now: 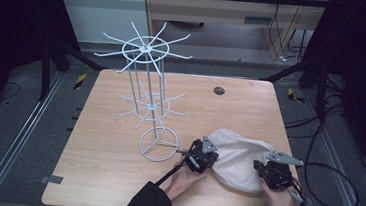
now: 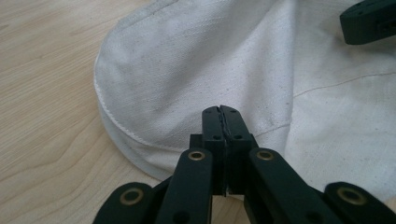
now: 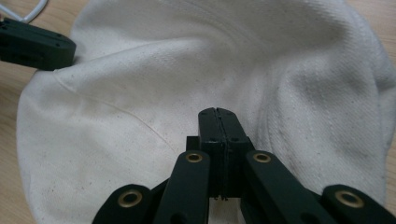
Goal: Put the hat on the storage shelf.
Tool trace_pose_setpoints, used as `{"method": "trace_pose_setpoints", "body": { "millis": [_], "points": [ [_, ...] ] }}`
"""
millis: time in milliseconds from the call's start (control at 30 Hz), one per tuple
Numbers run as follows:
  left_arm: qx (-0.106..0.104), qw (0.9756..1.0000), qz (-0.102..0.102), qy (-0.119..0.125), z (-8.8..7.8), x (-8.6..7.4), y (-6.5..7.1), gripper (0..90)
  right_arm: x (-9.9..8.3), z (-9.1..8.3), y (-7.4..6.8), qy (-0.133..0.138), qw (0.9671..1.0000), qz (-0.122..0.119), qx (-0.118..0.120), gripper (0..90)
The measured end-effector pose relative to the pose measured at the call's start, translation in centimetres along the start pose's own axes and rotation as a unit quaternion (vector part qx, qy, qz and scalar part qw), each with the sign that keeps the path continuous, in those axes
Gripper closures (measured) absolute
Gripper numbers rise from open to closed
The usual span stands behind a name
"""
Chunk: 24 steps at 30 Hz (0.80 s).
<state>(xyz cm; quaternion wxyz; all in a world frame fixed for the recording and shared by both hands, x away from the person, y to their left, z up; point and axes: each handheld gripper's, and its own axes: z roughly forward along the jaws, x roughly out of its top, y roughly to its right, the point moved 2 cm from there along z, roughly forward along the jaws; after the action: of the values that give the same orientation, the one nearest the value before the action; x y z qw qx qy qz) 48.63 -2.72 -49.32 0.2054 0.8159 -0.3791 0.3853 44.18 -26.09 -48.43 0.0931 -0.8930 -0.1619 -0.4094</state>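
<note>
1. We find the white cloth hat (image 1: 239,158) lying on the tabletop (image 1: 107,141) at about 5 o'clock from the white wire rack (image 1: 148,100), near the front edge, with the rack's ring base (image 1: 158,145) just beside it at its 9 o'clock.

2. We have the left gripper (image 1: 201,157) at the hat's 9 o'clock edge and the right gripper (image 1: 272,173) at its 4 o'clock edge. In the left gripper view its fingers (image 2: 220,122) are pressed together with no cloth between them, and the tips sit over the fabric just inside the stitched brim (image 2: 116,119). In the right gripper view the fingers (image 3: 218,125) are likewise pressed together on nothing, over the crown.

3. We judge the step in hand to be taking hold of the hat, probably to hang it on the rack. For that we should first spread both pairs of fingers before coming lower.

4. We should aim each pair at a doubled edge, not at flat cloth: the stitched brim at the left is the firmer thing to pinch, and the right side wants a matching bite on the rim opposite.

5. We should take a deep enough bite that the cloth cannot slip, and close both sides evenly.

6. We should lift level, keeping the hat clear of the ring base and the lower spokes (image 1: 153,108), which could snag the soft fabric.
</note>
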Motion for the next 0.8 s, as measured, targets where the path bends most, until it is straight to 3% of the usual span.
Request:
{"method": "trace_pose_setpoints", "body": {
  "millis": [100,233,300,333,367,400,433,567,600,700,800],
  "points": [
    [-0.001,0.9998,-0.002,0.018,-1.0,0.5,-0.5,88.9,0.0,-0.1,0.0,0.002,1.0,-0.001,-0.001,90.0],
    [0.018,0.9992,0.001,0.037,-2.1,1.6,-1.5,83.6,0.1,-0.2,-0.1,0.003,1.0,-0.005,-0.002,90.0],
    [0.032,0.9983,0.003,0.048,-2.4,2.4,-2.3,75.0,0.2,-0.2,-0.3,0.002,1.0,-0.004,-0.003,90.0],
    [0.034,0.9981,0.01,0.05,-2.5,2.9,-2.7,66.5,0.2,-0.3,-0.3,0.003,0.9999,-0.01,-0.002,90.0],
    [0.035,0.9981,0.013,0.049,-2.3,3.3,-2.9,66.5,0.2,-0.3,-0.3,0.003,0.9999,-0.01,-0.002,90.0],
    [0.042,0.9978,0.025,0.045,-2.2,3.6,-3.2,58.2,0.3,-0.4,-0.5,0.005,0.9999,-0.011,-0.001,90.0],
    [0.044,0.9973,0.038,0.045,-1.9,3.9,-3.3,58.2,0.3,-0.4,-0.5,0.005,0.9999,-0.011,-0.001,90.0],
    [0.033,0.9981,0.039,0.034,-0.6,4.6,-3.8,47.8,0.3,-0.8,-0.9,0.01,0.9999,-0.013,0.003,89.0],
    [0.021,0.9986,0.04,0.026,0.1,4.9,-4.0,42.9,0.4,-1.0,-1.0,0.014,0.9998,-0.015,0.005,88.3],
    [0.019,0.9985,0.046,0.021,0.6,4.9,-4.1,35.8,0.4,-1.1,-1.1,0.017,0.9997,-0.018,0.007,88.1],
    [0.0,0.9992,0.039,-0.004,1.7,4.3,-4.1,30.9,0.4,-1.1,-1.3,0.012,0.9997,-0.019,0.011,87.9]
  ]
}}
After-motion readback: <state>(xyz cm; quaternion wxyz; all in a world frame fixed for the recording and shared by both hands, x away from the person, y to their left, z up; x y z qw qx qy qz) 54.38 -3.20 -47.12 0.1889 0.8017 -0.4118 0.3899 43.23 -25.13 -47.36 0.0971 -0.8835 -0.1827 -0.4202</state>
